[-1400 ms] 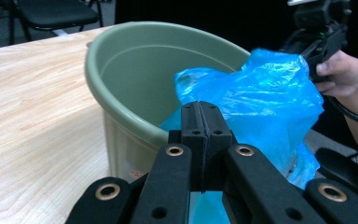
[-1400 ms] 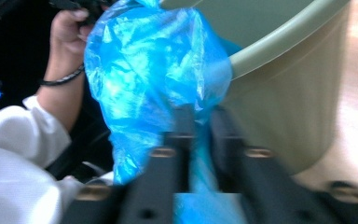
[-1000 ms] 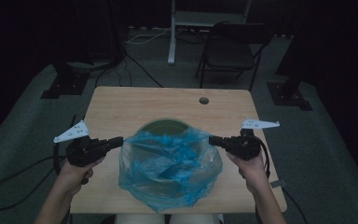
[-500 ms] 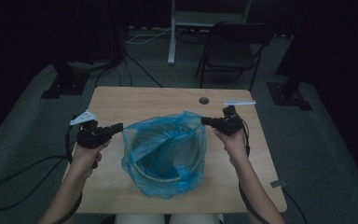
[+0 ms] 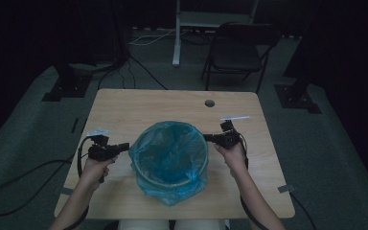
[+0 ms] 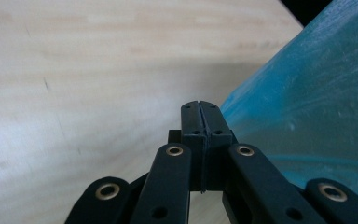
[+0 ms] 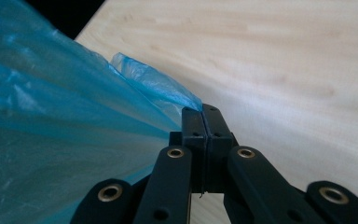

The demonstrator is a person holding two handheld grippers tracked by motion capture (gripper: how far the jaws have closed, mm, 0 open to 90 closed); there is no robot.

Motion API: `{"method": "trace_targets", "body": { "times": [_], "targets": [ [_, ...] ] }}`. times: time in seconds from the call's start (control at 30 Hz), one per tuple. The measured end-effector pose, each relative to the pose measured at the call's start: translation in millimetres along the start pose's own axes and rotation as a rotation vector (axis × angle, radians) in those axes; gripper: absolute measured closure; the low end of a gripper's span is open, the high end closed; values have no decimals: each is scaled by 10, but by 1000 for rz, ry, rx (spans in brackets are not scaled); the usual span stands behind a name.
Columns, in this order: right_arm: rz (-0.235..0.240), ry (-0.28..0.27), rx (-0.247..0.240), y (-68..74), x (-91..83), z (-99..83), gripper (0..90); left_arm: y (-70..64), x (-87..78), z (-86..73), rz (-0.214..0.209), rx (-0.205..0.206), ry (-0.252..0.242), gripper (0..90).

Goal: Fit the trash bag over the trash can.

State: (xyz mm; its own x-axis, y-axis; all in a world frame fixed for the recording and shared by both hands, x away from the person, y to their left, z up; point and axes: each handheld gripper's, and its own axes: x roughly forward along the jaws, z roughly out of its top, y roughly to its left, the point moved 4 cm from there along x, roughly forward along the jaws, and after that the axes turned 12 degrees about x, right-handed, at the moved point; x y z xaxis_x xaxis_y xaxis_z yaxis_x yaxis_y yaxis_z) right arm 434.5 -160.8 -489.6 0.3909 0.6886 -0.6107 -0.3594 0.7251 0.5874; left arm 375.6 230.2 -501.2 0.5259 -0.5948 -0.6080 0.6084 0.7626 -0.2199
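Since a second ago the blue bag [image 5: 170,160] has been pulled down over the bin [image 5: 168,178] mid-desk [image 5: 139,105], its rim pinched by the closed left hand-held gripper [image 5: 124,146] and right hand-held gripper [image 5: 208,138], so lining looks nearly finished.

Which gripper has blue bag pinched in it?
The right gripper: a fold of the blue bag runs into its shut jaws. The left gripper is shut beside the bag.

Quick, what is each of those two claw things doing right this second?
Left gripper: jaws shut, beside the blue bag; no film visibly pinched.
Right gripper: jaws shut on the blue bag's edge.
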Motion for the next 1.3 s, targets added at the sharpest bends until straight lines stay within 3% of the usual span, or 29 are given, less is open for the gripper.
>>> {"method": "trace_targets", "body": {
  "times": [0.07,0.13,0.2,0.27,0.3,0.4,0.5,0.6,0.73,0.83,0.93,1.03,1.13,1.17,1.23,1.3],
  "targets": [
    [-25,37,-1,-46,115,-114,895,-46,65,-101,-4,31,38,900],
    [-28,50,2,-53,151,-158,876,-62,67,-128,-22,36,37,900],
    [-33,39,-1,-34,123,-169,779,-68,15,-134,-18,47,19,877],
    [-41,2,-11,1,20,-163,671,-82,-82,-131,-20,64,-4,738],
    [-47,-19,-16,17,-55,-163,647,-88,-146,-133,-7,70,0,665],
    [-56,-73,-34,51,-333,-204,601,-146,-365,-174,-26,85,-29,505],
    [-36,-117,-47,100,-637,-324,565,-254,-617,-278,-40,101,-42,438],
    [15,-154,-54,228,-918,-515,532,-518,-868,-371,-98,128,-92,399],
    [113,-195,-92,533,-1211,-818,489,-940,-1026,-413,-188,190,-139,381],
    [184,-174,-147,788,-1289,-1035,446,-1186,-989,-441,-258,237,-101,383],
    [227,-114,-213,984,-1231,-1207,420,-1366,-888,-444,-278,295,-68,382],
    [226,-62,-253,1079,-1098,-1282,410,-1456,-773,-401,-270,313,-61,407],
    [242,-12,-241,1079,-947,-1327,414,-1535,-666,-390,-284,347,-49,516],
    [237,3,-240,1071,-899,-1346,442,-1548,-637,-393,-292,354,-42,558],
    [244,29,-256,1066,-842,-1383,680,-1550,-593,-398,-289,358,-33,723],
    [246,39,-251,1055,-819,-1410,847,-1545,-556,-417,-304,347,-31,843]
  ]
}}
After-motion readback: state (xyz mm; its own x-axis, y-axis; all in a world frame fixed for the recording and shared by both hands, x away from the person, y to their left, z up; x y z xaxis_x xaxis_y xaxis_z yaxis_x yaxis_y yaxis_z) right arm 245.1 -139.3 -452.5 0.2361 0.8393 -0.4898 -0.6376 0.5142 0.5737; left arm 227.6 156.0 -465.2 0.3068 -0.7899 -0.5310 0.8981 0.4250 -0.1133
